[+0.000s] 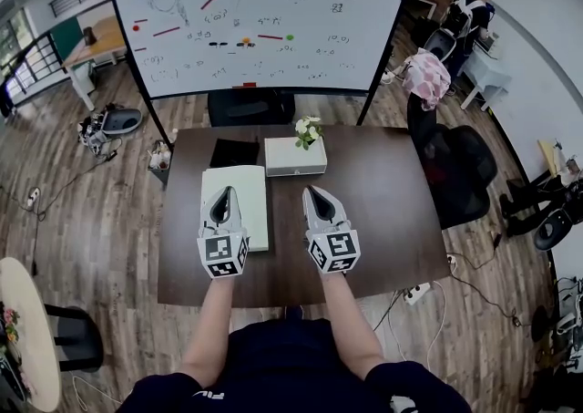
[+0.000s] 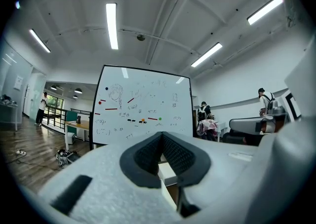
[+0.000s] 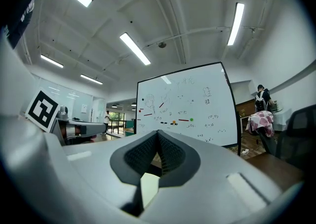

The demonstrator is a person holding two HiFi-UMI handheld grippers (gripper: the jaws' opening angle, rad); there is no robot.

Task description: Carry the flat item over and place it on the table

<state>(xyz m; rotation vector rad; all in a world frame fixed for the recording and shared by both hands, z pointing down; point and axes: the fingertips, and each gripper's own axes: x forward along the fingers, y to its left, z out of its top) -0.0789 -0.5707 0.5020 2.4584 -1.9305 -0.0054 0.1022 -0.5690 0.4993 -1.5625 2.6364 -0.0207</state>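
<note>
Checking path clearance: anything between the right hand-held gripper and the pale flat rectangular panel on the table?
Nothing. Head view shows only bare dark brown tabletop between the right hand-held gripper and the pale flat rectangular panel.

Left claw hides part of flat item; whiteboard top cropped.

On the whiteboard far ahead of the left gripper, only the number "23" at its upper right is readable. The sleeve behind this gripper shows the letters "FIL".
</note>
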